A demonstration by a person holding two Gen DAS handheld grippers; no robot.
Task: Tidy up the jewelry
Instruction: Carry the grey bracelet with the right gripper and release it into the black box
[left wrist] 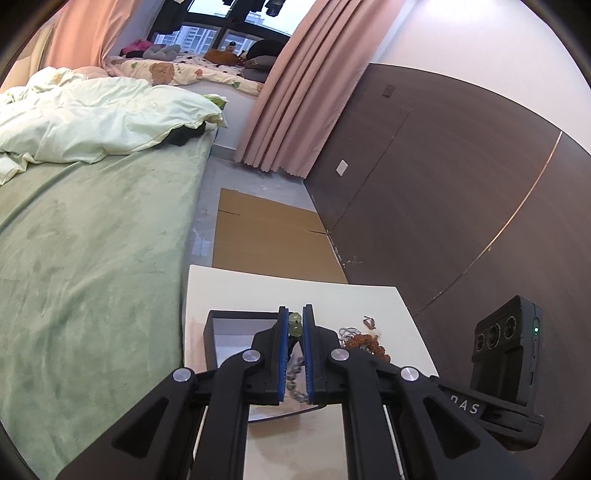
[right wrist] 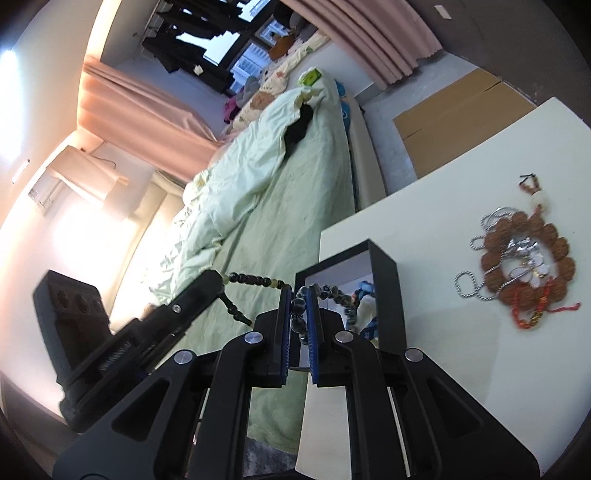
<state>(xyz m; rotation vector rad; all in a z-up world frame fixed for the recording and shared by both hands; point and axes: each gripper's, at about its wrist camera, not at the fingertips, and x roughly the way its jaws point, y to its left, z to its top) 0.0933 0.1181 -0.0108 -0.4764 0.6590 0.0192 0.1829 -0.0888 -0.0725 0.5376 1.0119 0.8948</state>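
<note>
We see a bed [left wrist: 92, 240] with a green sheet and a pale rumpled duvet [left wrist: 92, 118]. Beyond the bed, pink curtains [left wrist: 295, 103] frame a window [left wrist: 221, 33]; beside it, flattened cardboard [left wrist: 266, 232] lies on the grey floor.

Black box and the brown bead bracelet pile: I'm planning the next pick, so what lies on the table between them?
In the right wrist view, only bare white table separates the black box from the brown bead bracelet pile.
</note>
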